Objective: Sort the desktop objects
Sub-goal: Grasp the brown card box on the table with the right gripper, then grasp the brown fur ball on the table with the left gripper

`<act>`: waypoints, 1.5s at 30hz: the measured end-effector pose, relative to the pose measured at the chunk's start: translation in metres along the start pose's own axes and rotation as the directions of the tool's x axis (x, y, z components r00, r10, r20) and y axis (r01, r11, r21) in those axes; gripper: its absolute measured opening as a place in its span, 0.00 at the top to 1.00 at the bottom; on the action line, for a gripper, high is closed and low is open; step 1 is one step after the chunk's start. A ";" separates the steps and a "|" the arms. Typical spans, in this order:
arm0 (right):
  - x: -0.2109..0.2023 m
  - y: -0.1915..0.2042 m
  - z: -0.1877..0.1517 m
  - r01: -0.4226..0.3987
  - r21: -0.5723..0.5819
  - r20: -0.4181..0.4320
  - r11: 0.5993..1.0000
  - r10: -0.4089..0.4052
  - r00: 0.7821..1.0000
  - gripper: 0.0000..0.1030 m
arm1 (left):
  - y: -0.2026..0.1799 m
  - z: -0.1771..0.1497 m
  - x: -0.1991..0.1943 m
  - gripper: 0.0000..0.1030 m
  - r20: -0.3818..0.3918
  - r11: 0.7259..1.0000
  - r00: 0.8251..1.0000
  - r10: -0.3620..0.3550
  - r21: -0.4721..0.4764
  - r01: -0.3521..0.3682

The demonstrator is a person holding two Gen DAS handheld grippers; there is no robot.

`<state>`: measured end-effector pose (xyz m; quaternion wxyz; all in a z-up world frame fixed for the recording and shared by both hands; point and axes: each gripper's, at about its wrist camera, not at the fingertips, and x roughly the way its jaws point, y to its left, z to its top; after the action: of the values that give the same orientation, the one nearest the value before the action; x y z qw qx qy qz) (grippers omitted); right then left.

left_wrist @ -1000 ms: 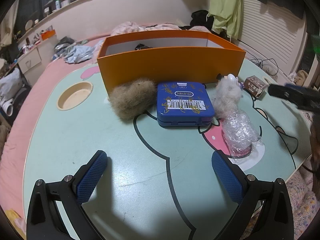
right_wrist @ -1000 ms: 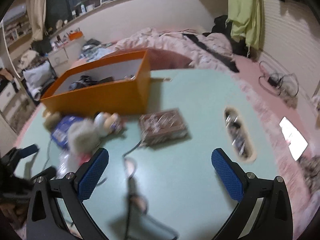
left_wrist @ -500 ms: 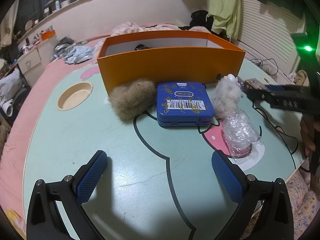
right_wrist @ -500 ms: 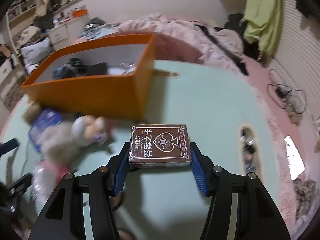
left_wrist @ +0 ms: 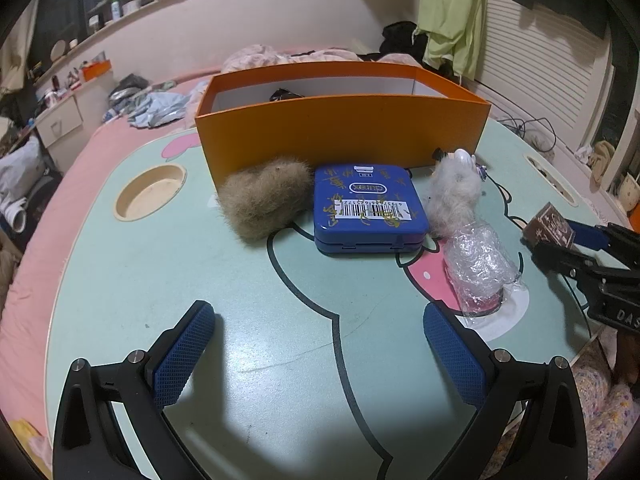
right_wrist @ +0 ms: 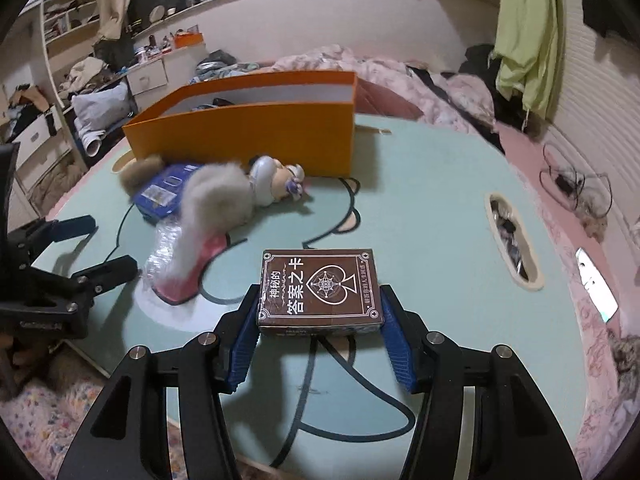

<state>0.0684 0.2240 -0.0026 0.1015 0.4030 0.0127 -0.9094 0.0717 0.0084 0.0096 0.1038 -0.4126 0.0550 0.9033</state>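
Left of the blue tin (left_wrist: 369,209), touching it, lies a tan fur clump (left_wrist: 264,197) against the orange box (left_wrist: 344,126). The left gripper (left_wrist: 318,354) hangs in front of the tin, jaws wide and empty. Right of the tin: white fluff (left_wrist: 454,194), a plastic-wrapped bundle (left_wrist: 478,268), then the right gripper (right_wrist: 316,330) clamping a brown card box (right_wrist: 318,290) above the table (left_wrist: 120,288).

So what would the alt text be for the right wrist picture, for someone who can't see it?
The right gripper clamps a brown card box between its blue pads above a mint-green table. Behind it sit an open orange box, a fluffy toy, a blue tin and a plastic-wrapped item; the open left gripper shows at the left edge.
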 end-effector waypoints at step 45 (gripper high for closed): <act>-0.001 -0.001 -0.002 0.033 -0.011 0.030 0.999 -0.033 0.999 0.44 | 0.044 0.037 0.008 0.65 0.021 0.992 0.995 -0.094 -0.082 0.095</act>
<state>0.0705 0.2250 -0.0035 0.0891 0.3887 0.0230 -0.9168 0.0295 -0.0263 0.0283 0.1295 -0.4108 -0.0032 0.9025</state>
